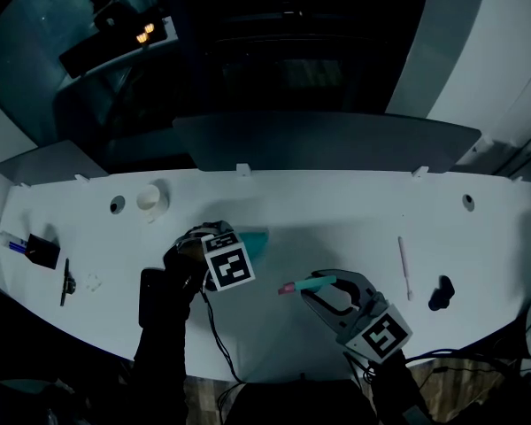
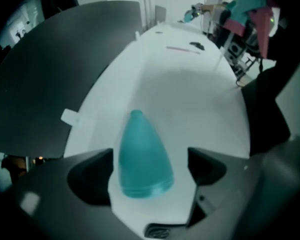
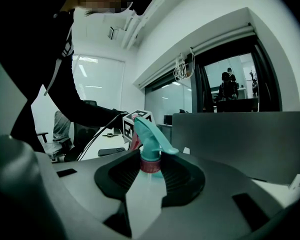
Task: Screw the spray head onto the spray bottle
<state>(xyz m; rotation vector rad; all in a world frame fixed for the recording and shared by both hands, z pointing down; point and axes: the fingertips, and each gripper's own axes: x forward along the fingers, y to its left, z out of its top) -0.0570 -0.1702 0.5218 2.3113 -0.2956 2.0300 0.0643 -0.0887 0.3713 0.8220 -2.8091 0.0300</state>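
A teal spray bottle (image 2: 141, 159) without its head seems to lie on its side on the white table (image 1: 336, 211), narrow end pointing away from the camera. It sits between the jaws of my left gripper (image 2: 149, 166), which stand wide and apart from it on both sides. In the head view the bottle (image 1: 255, 241) shows just right of the left gripper (image 1: 214, 253), whose marker cube hides the fingertips. My right gripper (image 3: 151, 166) is shut on the pink collar of the teal spray head (image 3: 149, 139). It holds the head (image 1: 311, 284) above the table near the front edge.
A black phone (image 1: 152, 296) lies beside the left arm. A white roll (image 1: 151, 199), a black box (image 1: 39, 251) and a dark pen (image 1: 65, 282) are at the left. At the right lie a pink pen (image 1: 404, 266) and a small black object (image 1: 440, 292). Dark panels (image 1: 327, 140) line the back edge.
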